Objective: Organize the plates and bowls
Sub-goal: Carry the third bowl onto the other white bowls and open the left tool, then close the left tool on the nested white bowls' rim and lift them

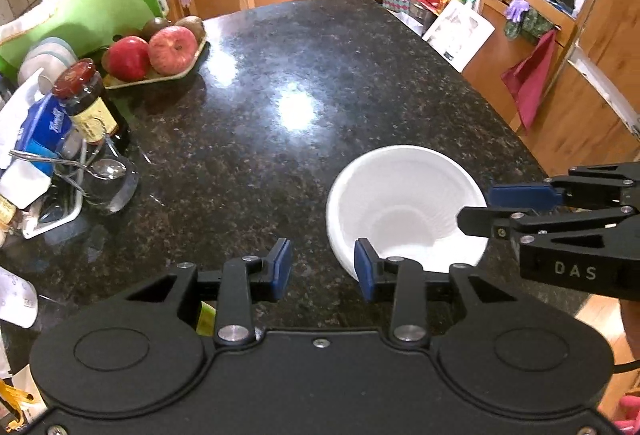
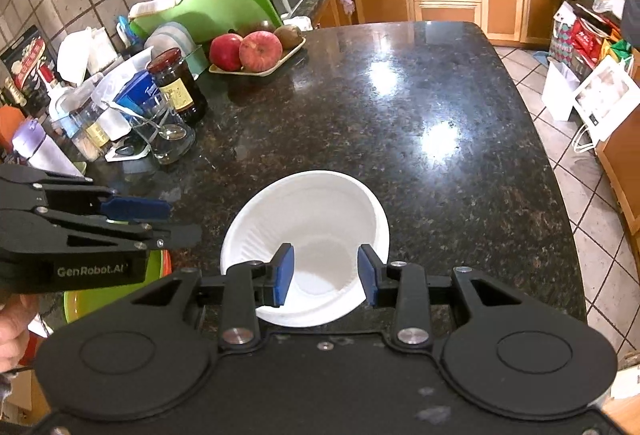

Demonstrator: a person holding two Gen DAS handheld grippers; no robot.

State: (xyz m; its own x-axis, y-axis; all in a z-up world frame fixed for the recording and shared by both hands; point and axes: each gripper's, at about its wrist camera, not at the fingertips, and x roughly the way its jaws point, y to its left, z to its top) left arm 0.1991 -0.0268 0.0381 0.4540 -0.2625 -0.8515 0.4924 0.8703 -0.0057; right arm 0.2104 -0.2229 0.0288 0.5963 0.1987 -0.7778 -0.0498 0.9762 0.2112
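A white disposable bowl [image 1: 404, 203] sits upright on the dark granite counter [image 1: 280, 75]; it also shows in the right wrist view [image 2: 308, 219]. My right gripper [image 2: 325, 273] is open, its blue pads hovering over the bowl's near side, holding nothing; it also shows in the left wrist view [image 1: 484, 207] at the bowl's right rim. My left gripper [image 1: 323, 268] is open and empty, just left of the bowl; it also shows in the right wrist view [image 2: 176, 221]. A green and orange bowl [image 2: 116, 287] lies partly hidden under the left gripper.
A tray of apples and kiwis [image 2: 256, 53] stands at the counter's far left, with a dark jar [image 2: 178, 85], a glass with a spoon [image 2: 164, 135], a blue pack and a green cutting board [image 2: 212, 7] nearby. The counter's right edge drops to a tiled floor [image 2: 592, 195].
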